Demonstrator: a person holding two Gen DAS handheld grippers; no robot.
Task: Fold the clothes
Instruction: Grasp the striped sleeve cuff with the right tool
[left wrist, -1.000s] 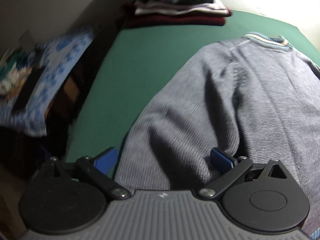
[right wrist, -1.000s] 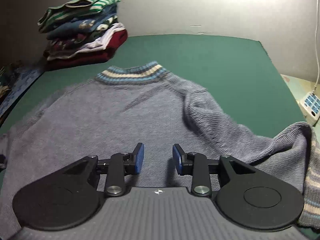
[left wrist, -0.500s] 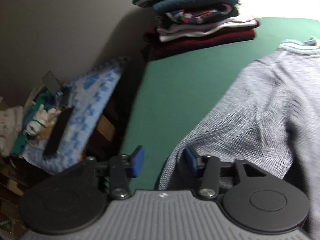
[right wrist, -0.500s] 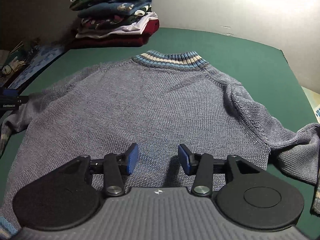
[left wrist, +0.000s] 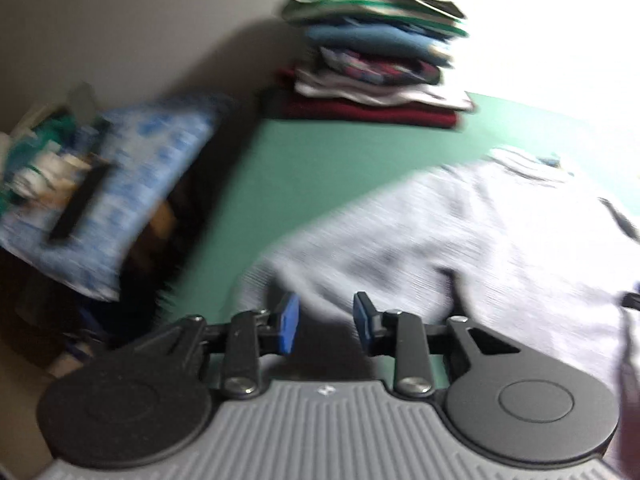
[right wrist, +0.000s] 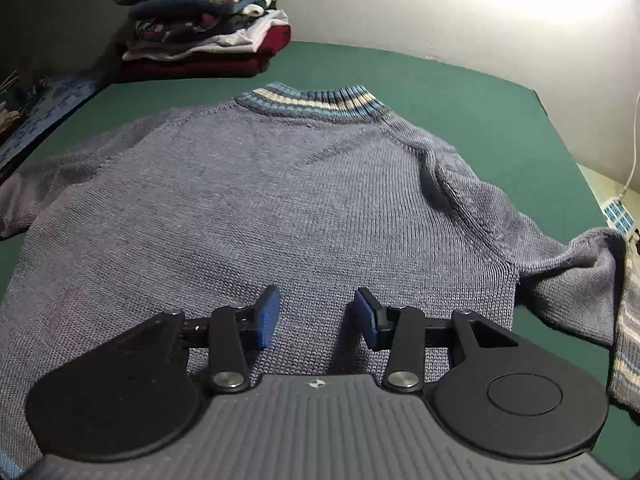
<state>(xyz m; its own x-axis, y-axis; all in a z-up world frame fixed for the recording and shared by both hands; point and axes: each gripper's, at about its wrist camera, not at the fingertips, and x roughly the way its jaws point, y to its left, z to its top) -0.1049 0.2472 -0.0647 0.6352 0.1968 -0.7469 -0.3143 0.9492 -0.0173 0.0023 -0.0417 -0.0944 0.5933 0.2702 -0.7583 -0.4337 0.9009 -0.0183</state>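
Observation:
A grey-blue knitted sweater (right wrist: 248, 208) with a striped collar (right wrist: 312, 102) lies flat on the green table (right wrist: 460, 96), collar away from me. Its right sleeve (right wrist: 580, 272) bunches up at the table's right edge. My right gripper (right wrist: 316, 318) hovers open over the sweater's lower middle, nothing between its blue pads (right wrist: 266, 314). In the blurred left wrist view, my left gripper (left wrist: 326, 322) is open above the sweater's (left wrist: 480, 240) left sleeve end, near the table's (left wrist: 320, 168) left edge. Whether it touches the fabric is unclear.
A stack of folded clothes (right wrist: 204, 20) stands at the far left corner, seen also in the left view as the stack (left wrist: 376, 72). A blue-patterned cloth pile (left wrist: 112, 192) lies off the table's left side. A white cable and power strip (right wrist: 618, 212) sit at right.
My left gripper swung left off the sweater body to the sleeve end and its jaws narrowed. The right gripper moved closer over the now flattened sweater.

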